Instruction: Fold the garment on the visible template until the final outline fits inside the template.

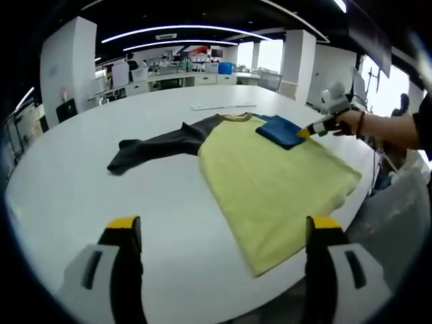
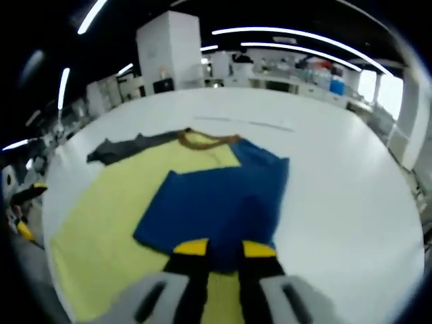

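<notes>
Apparently right gripper pinches blue sleeve folded onto yellow shirt

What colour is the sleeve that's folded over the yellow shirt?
Blue sleeve, lying on the yellow shirt body; clearest in the right gripper view.

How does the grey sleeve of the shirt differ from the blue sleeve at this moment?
The grey sleeve lies stretched out on the white table, away from the yellow body; the blue sleeve is folded over onto the yellow body. The grey sleeve is untouched, while the right gripper is shut on the blue sleeve's edge. Both join the same shirt near the collar.
</notes>
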